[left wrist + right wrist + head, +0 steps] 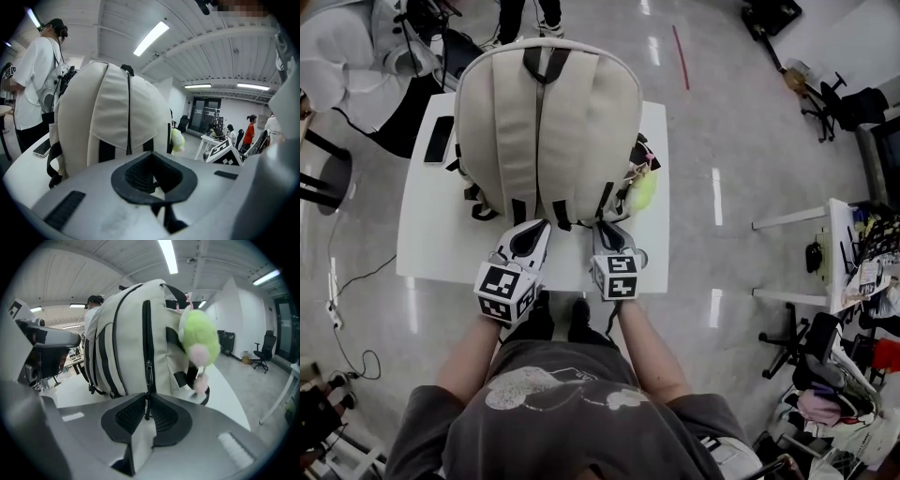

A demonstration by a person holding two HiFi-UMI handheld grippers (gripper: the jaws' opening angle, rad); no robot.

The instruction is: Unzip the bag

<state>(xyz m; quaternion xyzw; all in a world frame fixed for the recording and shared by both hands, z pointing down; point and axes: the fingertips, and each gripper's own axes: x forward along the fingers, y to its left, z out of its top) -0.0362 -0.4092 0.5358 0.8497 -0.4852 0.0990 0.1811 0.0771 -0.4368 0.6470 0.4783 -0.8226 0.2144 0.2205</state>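
worktop (422, 234), white and square, on a glossy grey floor (722, 112). on it, a cream bag (546, 131) with dark straps, standing upright mid-worktop and reaching toward the 12 o'clock edge in the head view, strap side facing 6 o'clock. off the worktop at about 10 o'clock, a person in white (33, 79), standing.

at the foot of the bag, two grippers side by side, both pointing at 12 o'clock. left gripper (532, 230) at about 7 o'clock of the bag, just beside the strap ends, pads pressed together at the tips, nothing made out between them. right gripper (607, 232) at about 5 o'clock, pinching the thin dark cord of the zip pull (148, 373). above it, a dark zip line (146, 329) running straight up the bag's side, closed along what shows.

at the bag's 4 o'clock, touching its side, a yellow-green plush toy (643, 190) with a pink tip. at 9 o'clock, just beside the bag, a dark phone (439, 139) lying flat.
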